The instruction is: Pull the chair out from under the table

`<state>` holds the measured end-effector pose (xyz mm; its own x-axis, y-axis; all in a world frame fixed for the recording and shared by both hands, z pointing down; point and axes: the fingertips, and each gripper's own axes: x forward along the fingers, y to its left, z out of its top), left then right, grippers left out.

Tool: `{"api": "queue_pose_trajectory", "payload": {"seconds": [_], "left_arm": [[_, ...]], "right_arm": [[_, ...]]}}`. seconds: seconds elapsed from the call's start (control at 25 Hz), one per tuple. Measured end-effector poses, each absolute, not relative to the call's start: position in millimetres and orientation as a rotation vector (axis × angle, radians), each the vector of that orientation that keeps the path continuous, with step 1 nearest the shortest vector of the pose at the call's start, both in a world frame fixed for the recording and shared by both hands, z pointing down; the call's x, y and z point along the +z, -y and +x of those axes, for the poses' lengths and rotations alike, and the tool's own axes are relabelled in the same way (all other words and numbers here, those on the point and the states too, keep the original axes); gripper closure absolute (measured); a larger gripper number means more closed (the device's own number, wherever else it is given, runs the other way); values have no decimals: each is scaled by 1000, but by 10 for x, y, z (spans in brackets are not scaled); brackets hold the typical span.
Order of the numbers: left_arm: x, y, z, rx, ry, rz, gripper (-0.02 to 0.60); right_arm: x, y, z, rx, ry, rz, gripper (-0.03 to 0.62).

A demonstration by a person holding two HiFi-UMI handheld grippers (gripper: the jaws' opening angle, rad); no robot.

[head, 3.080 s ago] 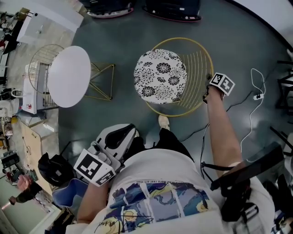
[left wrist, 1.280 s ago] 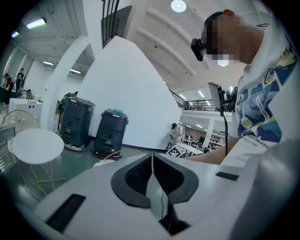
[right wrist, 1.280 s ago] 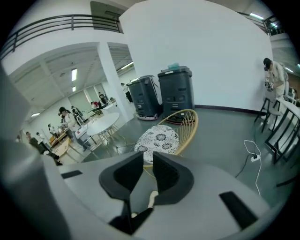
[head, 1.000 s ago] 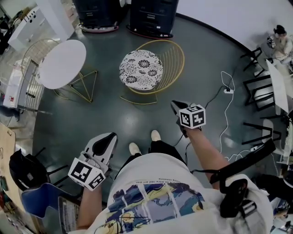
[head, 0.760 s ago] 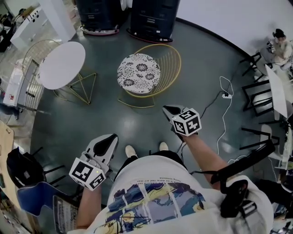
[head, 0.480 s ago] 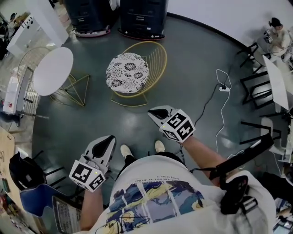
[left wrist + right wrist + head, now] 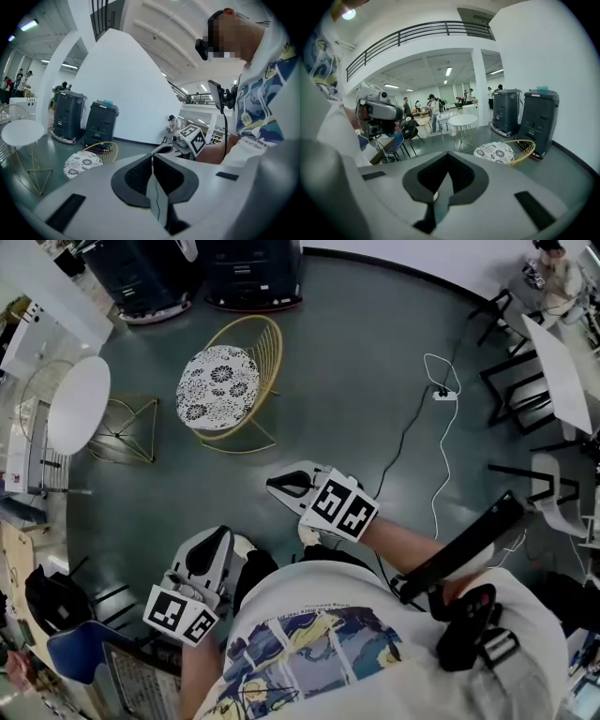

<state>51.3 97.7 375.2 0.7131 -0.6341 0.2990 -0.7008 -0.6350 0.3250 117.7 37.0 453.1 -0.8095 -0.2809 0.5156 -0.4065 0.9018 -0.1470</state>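
Observation:
The gold wire chair (image 7: pixel 217 388) with a flower-print cushion stands on the dark floor, to the right of the small round white table (image 7: pixel 77 404) and clear of it. Both grippers hang near my body, well short of the chair. My left gripper (image 7: pixel 223 533) is shut and holds nothing. The right gripper (image 7: pixel 272 485) is also shut and empty, its marker cube turned up. The left gripper view shows the chair (image 7: pixel 90 159) and table (image 7: pixel 22 132) far off beyond the shut tips (image 7: pixel 152 157). In the right gripper view the chair (image 7: pixel 505 152) and table (image 7: pixel 462 120) lie beyond the tips (image 7: pixel 447 155).
Two black bins (image 7: pixel 251 276) stand behind the chair against the white wall. A white cable (image 7: pixel 433 432) trails over the floor at right. Black-framed chairs and a table (image 7: pixel 536 362) are at far right. A blue chair (image 7: pixel 73 652) stands at lower left.
Earlier the right gripper was at the chair's rim. Since then I have backed away. The right gripper has swung left toward my body and rolled, and the chair and table now lie farther off.

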Motion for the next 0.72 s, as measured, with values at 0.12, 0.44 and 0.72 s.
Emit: {"api": "queue_pose_trajectory", "payload": {"seconds": [0.12,0.44,0.72], "left_arm": [[3794,-1059,694,243,1009,2497,563],[3714,-1121,903,256,946,2553,563],[3616,-1166,771,171,903,2530,563]], "right_arm": [[4519,-440,1322,334,2580,491,583],[4404,-551,1466,321,2596,528,583],[4267,-551,1326,280,2600,542,583]]}}
